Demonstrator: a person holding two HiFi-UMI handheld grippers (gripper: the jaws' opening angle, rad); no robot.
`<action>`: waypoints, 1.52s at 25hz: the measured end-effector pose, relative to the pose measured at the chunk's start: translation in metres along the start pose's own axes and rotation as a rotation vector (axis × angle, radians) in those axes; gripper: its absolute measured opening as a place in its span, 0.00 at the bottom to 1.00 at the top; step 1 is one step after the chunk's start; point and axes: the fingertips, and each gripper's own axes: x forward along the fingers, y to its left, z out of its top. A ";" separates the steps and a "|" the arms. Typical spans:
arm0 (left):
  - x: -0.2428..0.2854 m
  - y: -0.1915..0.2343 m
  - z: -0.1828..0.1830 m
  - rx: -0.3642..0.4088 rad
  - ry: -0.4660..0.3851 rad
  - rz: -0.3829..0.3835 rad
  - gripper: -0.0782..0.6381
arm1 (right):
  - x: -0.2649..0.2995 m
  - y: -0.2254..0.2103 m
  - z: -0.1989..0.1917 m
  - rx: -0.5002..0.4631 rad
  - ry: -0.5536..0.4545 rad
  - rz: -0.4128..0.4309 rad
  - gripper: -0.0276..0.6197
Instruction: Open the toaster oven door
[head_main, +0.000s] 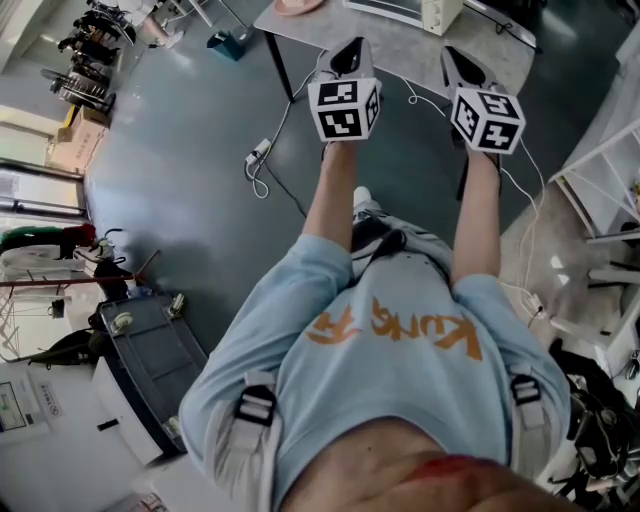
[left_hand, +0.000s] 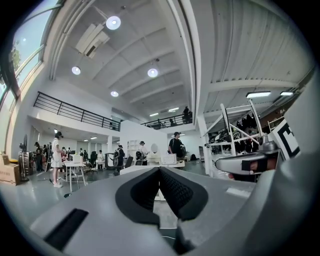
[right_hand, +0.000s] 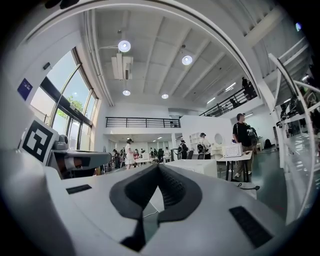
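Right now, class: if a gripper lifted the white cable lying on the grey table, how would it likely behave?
The white cable lies in loose curves, so it would probably sag and droop, not hold shape. It looks thin, so likely light. It trails off the table edge towards the floor, so it may drag or snag when pulled.

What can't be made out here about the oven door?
- Oven, head view: cut off by the top edge. Door and handle are not shown, so open or closed is unknown.
- White box, right gripper view: mostly hidden behind the shut right gripper. Can't confirm it's the oven.
- Left gripper view: the shut left gripper blocks whatever is low ahead.
- Pink dish, head view: cut by the top edge.
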 end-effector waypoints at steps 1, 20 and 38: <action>0.003 0.003 0.002 0.000 -0.004 0.000 0.11 | 0.003 -0.001 0.002 -0.002 -0.003 0.001 0.04; 0.098 0.128 -0.001 -0.075 -0.053 0.022 0.11 | 0.156 0.015 0.001 -0.053 -0.006 0.048 0.04; 0.323 0.238 -0.106 -0.171 0.129 -0.299 0.11 | 0.403 -0.046 -0.100 0.100 0.091 -0.149 0.04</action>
